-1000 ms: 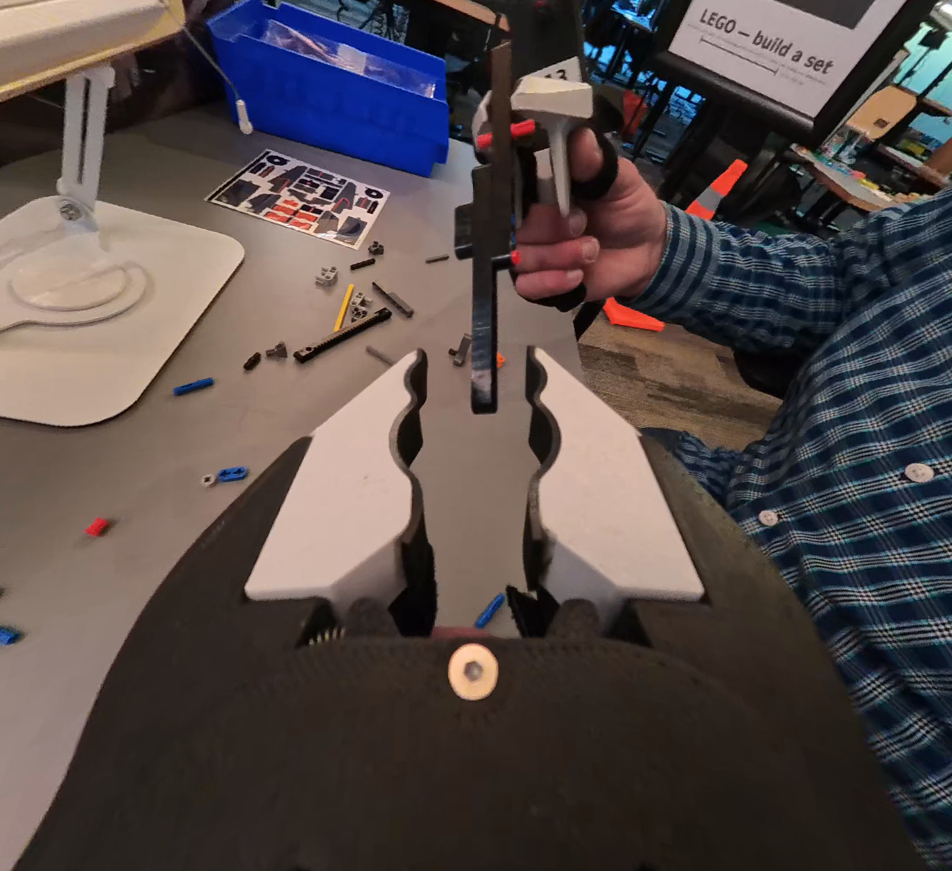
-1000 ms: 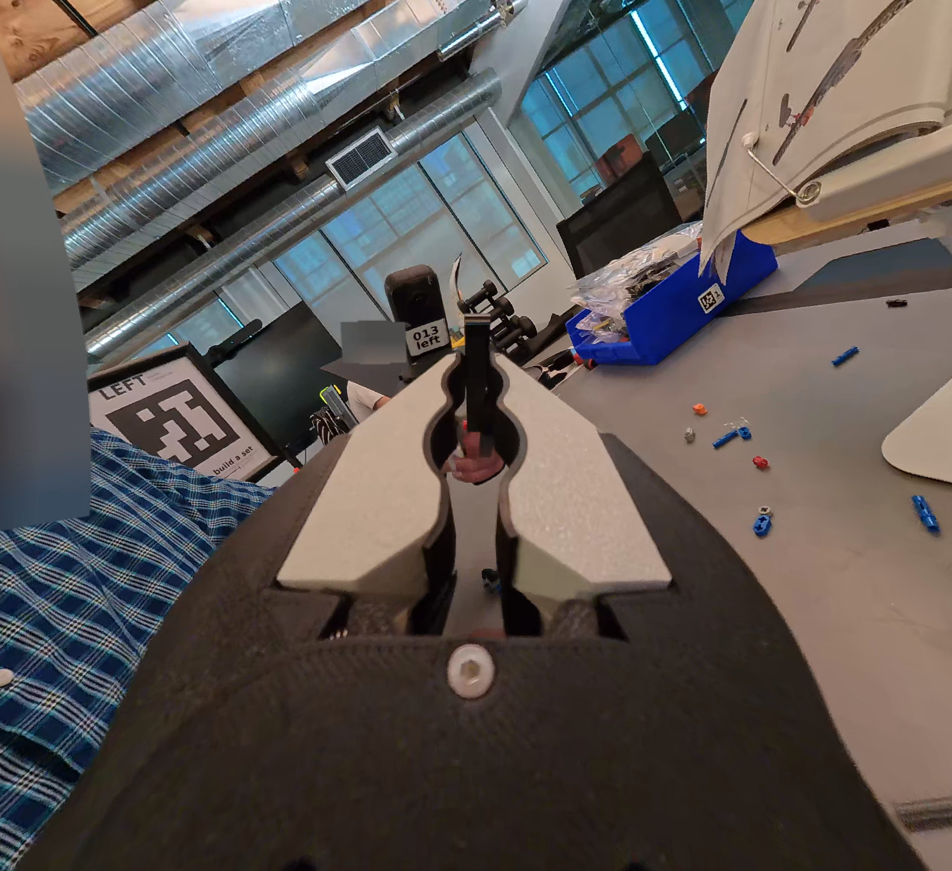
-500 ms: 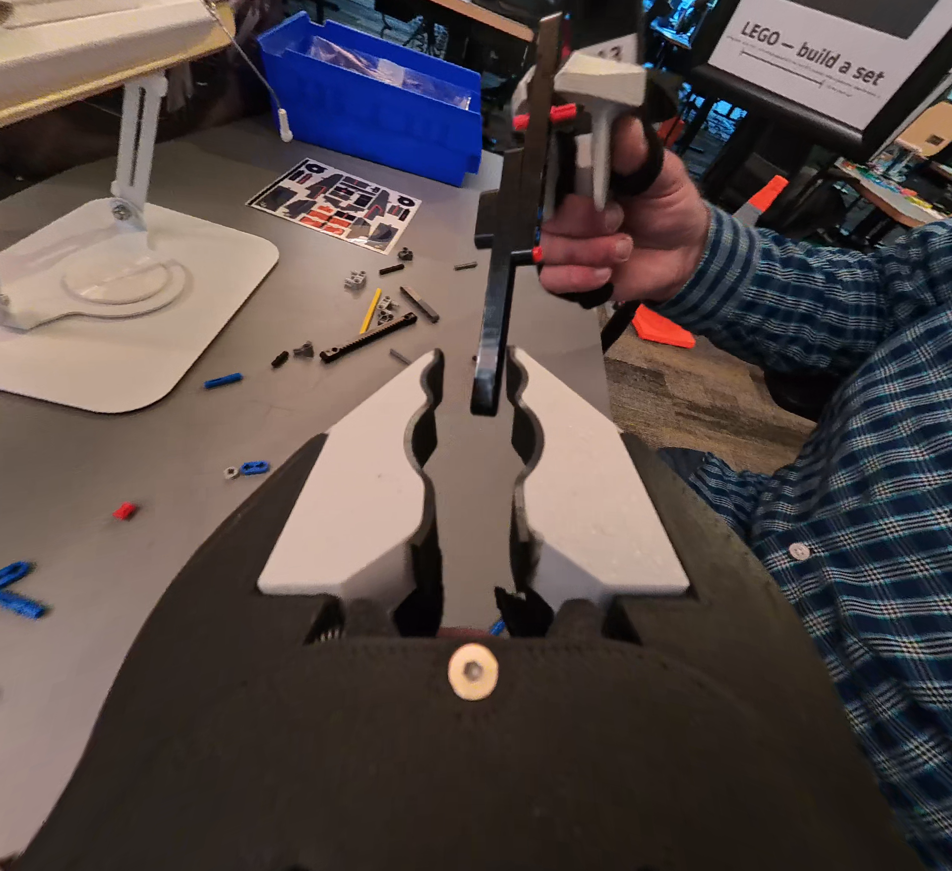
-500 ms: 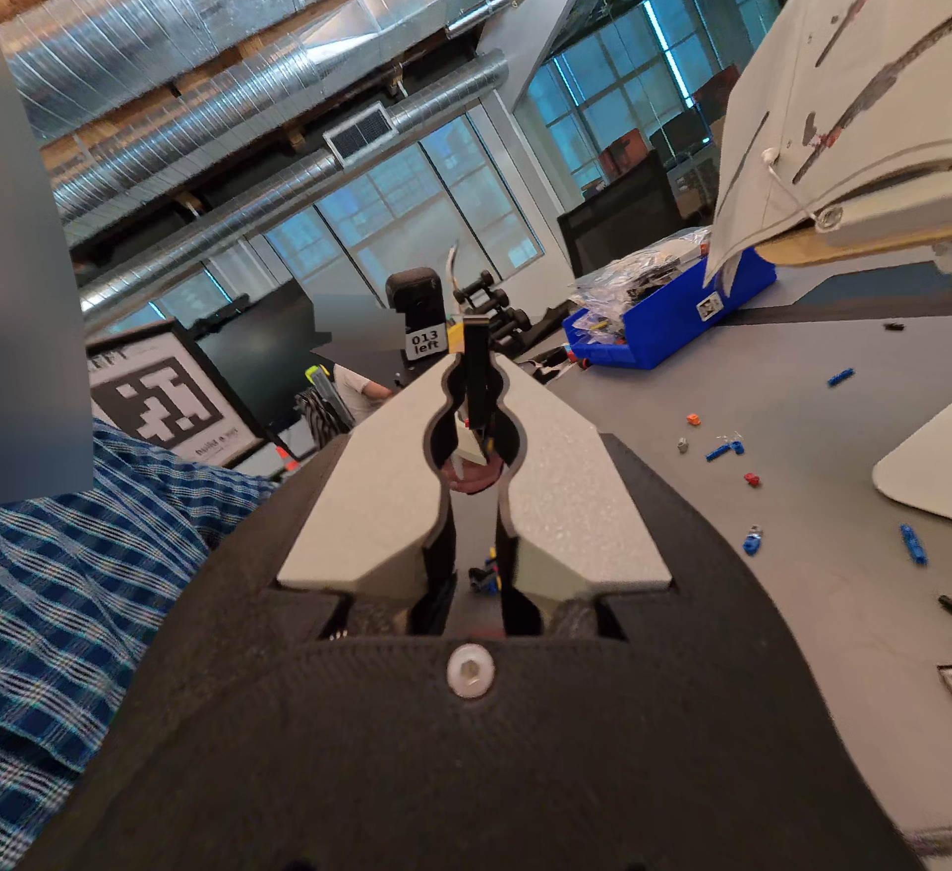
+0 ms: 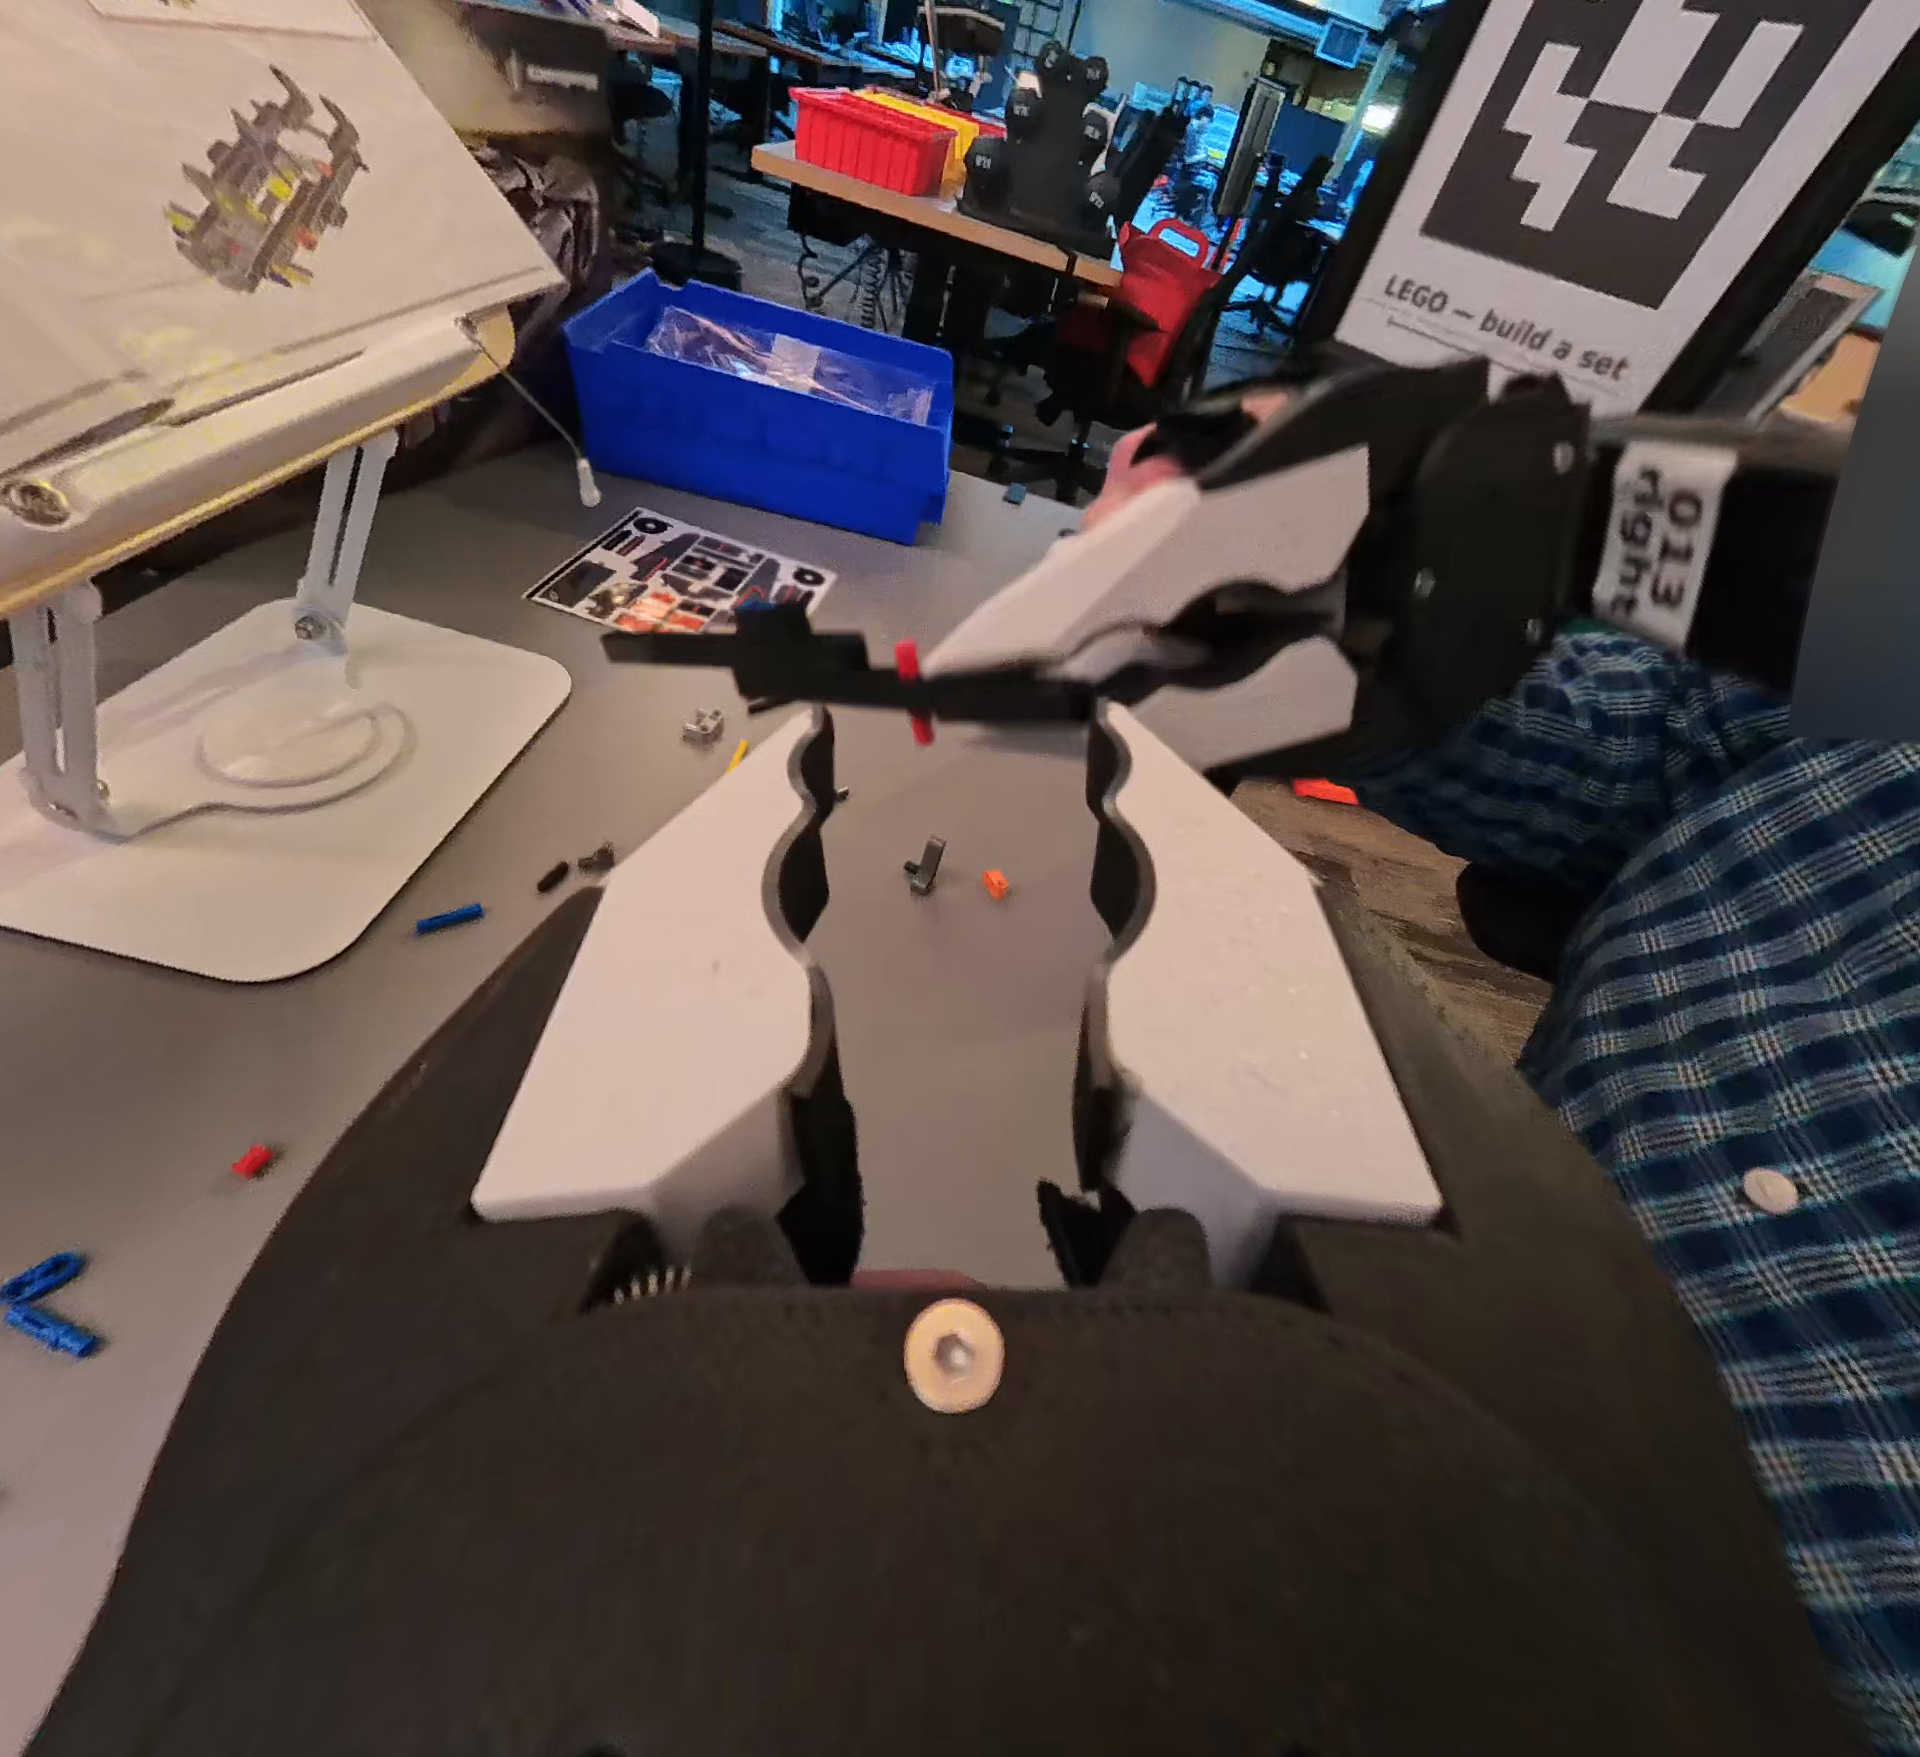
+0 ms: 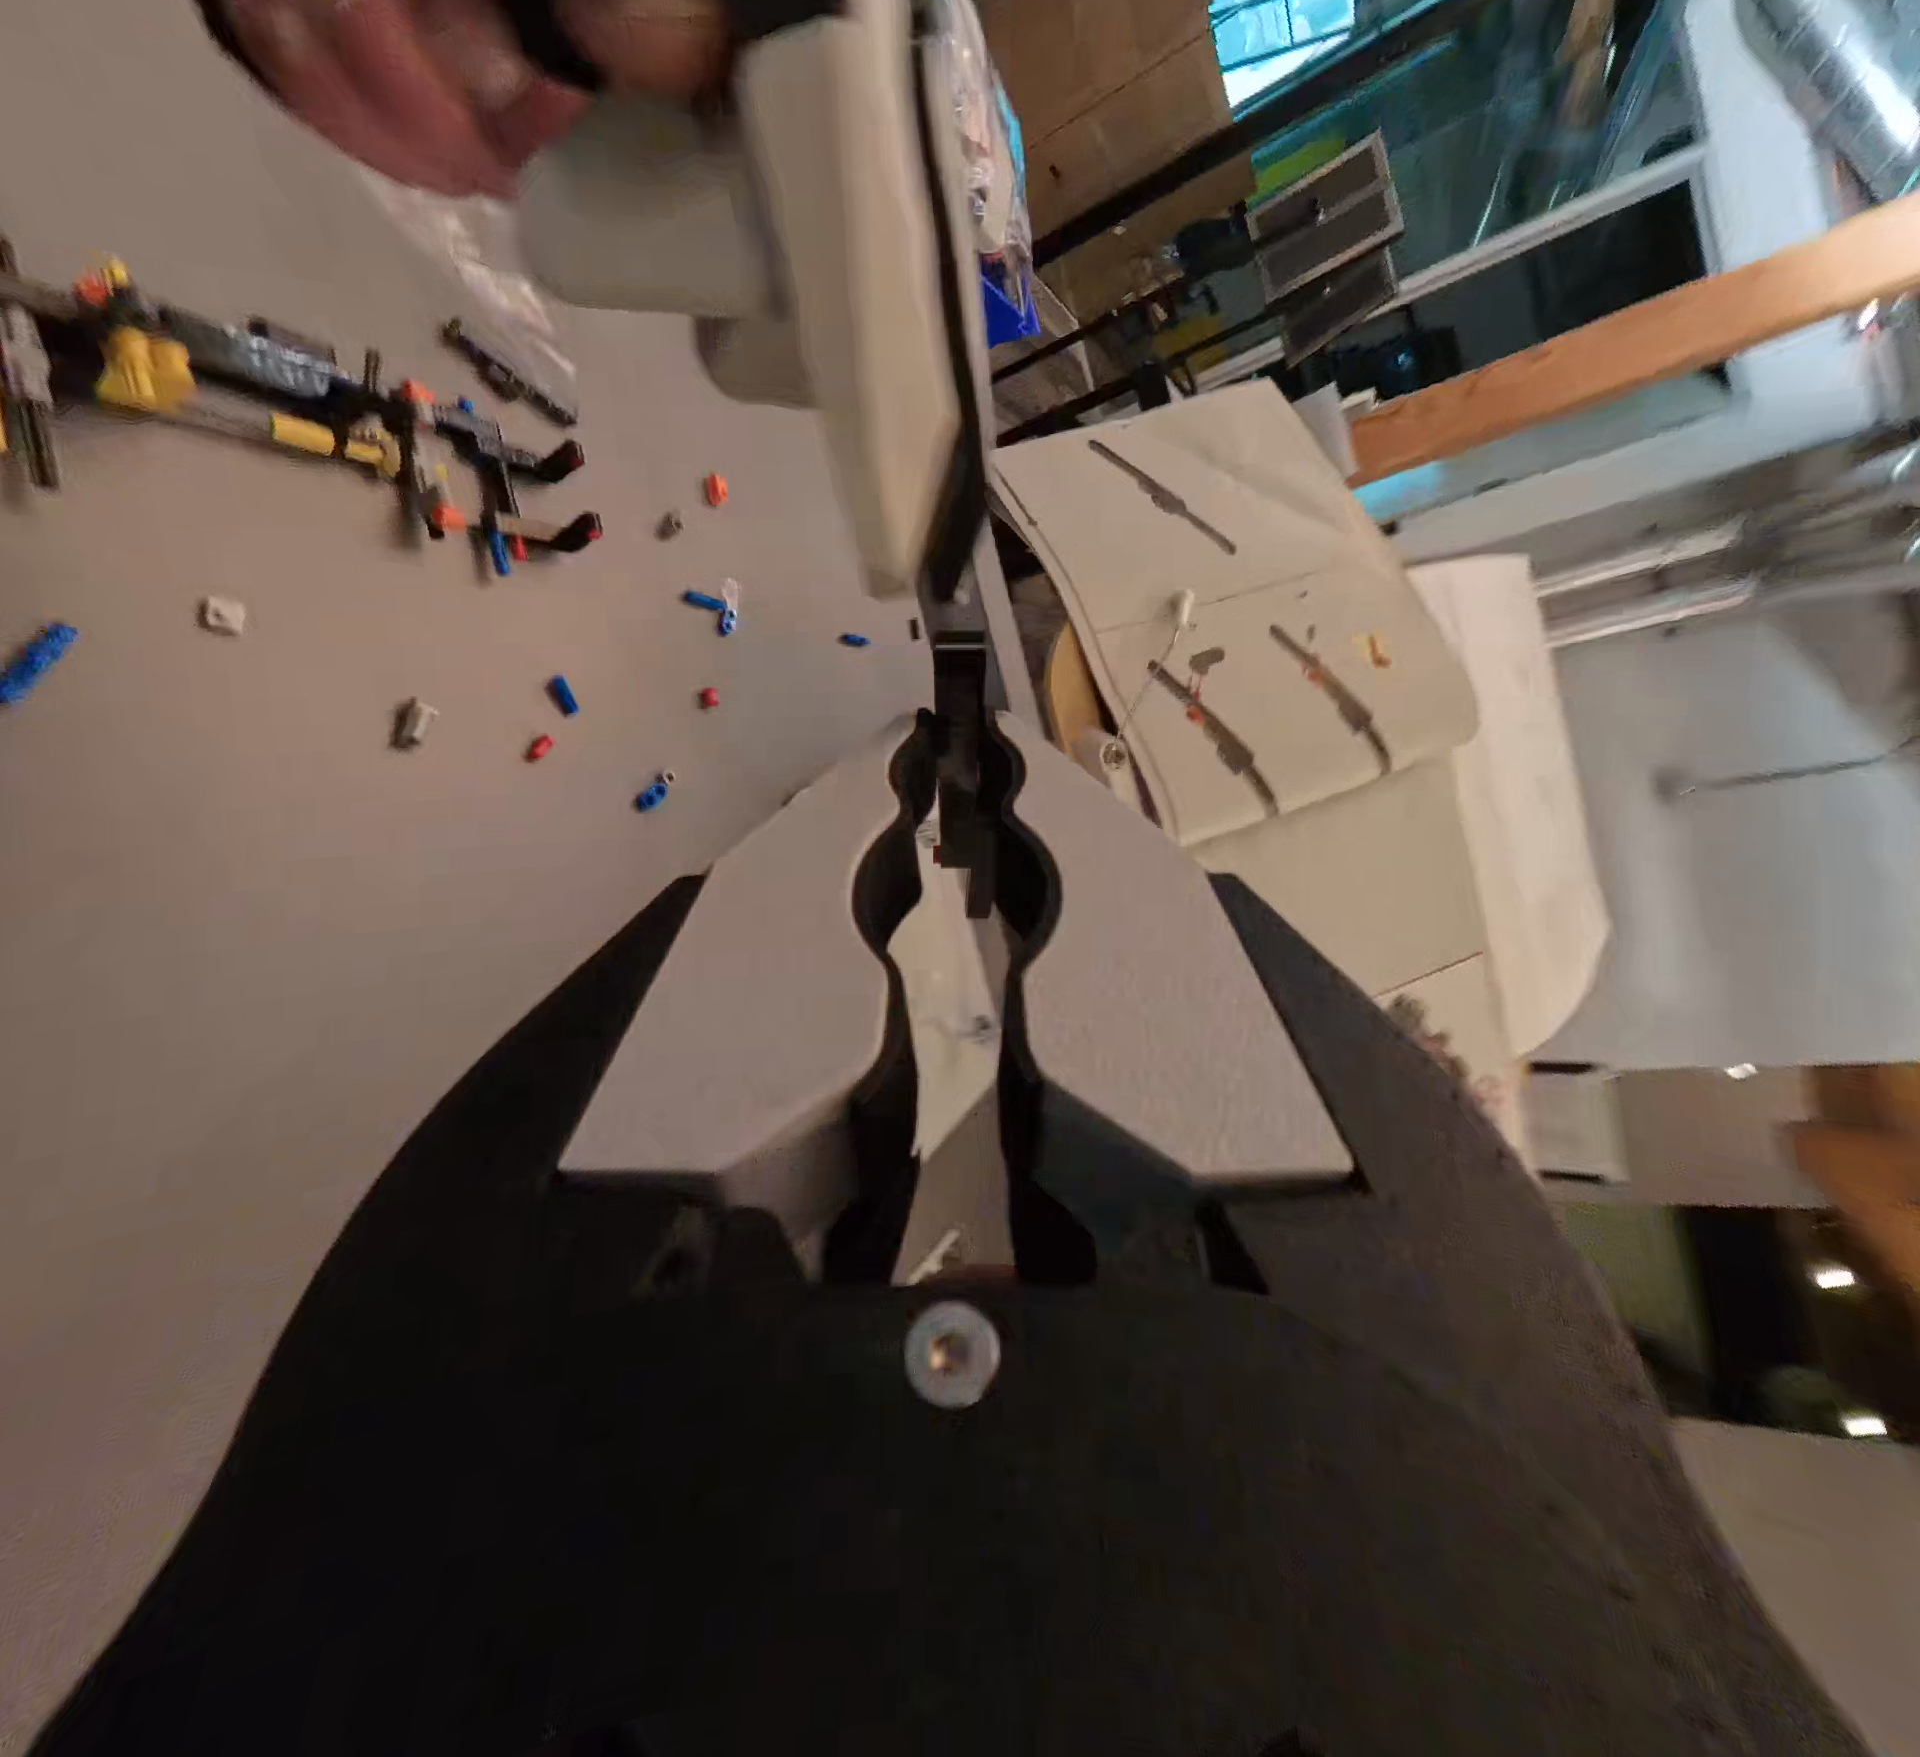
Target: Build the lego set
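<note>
We hold the long black lego beam with red pins clamped in our right gripper, level above the grey surface. Our left gripper, at six o'clock beneath it, has its fingers apart and empty. We judge this a mid-assembly handover or bracing step; next, the left fingers should close on the beam's free end.
</note>
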`<state>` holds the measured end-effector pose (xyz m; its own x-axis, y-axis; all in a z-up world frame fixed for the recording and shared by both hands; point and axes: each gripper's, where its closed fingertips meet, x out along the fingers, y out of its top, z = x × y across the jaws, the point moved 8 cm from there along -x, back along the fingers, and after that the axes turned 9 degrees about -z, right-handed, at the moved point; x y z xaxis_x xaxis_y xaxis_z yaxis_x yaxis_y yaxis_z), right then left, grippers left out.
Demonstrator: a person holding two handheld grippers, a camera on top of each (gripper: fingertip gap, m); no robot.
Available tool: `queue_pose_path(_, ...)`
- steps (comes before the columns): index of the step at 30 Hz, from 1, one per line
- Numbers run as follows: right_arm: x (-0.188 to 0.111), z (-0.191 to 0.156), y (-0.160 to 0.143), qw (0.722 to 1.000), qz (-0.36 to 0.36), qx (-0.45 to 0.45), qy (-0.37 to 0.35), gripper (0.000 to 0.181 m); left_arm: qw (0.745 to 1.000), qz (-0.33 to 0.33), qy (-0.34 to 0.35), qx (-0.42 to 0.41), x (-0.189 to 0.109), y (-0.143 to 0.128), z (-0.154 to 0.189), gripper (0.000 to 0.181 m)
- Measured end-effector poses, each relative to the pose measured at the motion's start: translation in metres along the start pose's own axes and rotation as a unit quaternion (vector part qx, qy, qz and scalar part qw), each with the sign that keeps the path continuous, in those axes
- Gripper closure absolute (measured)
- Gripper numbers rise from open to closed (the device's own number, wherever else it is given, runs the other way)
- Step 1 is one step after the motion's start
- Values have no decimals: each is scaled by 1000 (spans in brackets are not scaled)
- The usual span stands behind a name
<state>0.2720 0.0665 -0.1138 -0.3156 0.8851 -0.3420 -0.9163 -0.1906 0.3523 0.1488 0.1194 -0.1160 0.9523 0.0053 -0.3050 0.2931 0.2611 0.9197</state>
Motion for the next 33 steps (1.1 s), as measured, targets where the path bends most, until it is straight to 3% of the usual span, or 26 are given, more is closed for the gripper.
queue_pose_path(8,13,-14,6,993,-60,-96,-32,176,996,-52,66,15,14,-10,10,141)
queue_pose_path(13,18,-14,6,988,-74,-123,-48,176,998,-27,54,-11,16,-14,7,167)
queue_pose_path(21,24,-13,2,985,-76,-147,-53,176,998,1,45,-38,15,-20,-3,174)
queue_pose_path(30,28,-15,-1,984,-71,-152,-51,176,998,11,50,-39,14,-24,-11,174)
queue_pose_path(33,30,-18,0,985,-66,-154,-51,176,998,4,60,-27,15,-22,-9,154)
